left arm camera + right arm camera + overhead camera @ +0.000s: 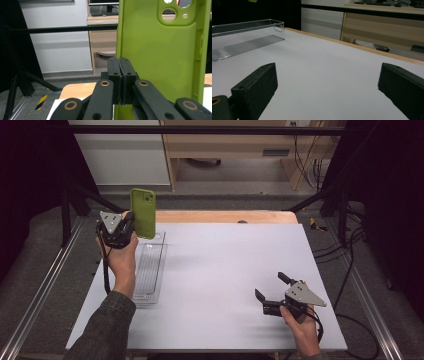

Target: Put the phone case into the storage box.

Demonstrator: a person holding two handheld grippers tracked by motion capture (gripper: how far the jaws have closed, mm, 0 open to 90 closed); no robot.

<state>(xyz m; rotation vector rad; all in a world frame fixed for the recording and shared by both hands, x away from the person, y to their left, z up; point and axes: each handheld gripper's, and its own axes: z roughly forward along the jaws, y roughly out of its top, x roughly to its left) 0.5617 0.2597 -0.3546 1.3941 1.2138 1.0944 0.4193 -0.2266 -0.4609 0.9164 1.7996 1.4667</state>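
The left gripper (131, 222) is sitting up in the air at the far left of the table (225, 270). Its jaws are squeezing tight together, and they are pinching the edge of a green case (143, 213). In the left gripper view, the two black jaws are pressing flat against each other with the thin edge of the case (160, 52) caught between them. The case is standing up tall, and its camera holes are at the top. It is hanging just above the far end of a clear tray (150, 270) and is not touching the table.

The tray is lying on the left side of the table. It is long and thin, running from near to far. In the right gripper view the tray (247, 35) is showing far off on the left, with nothing in the part that can be seen.

The right gripper (272, 287) is sitting low over the near right part of the table, well away from the case. Its jaws are standing wide apart and are holding nothing. In the right gripper view, just bare table is lying between the two black jaws.

A hand (120, 262) in a dark sleeve is holding the left gripper, and another hand (300, 325) is holding the right one.
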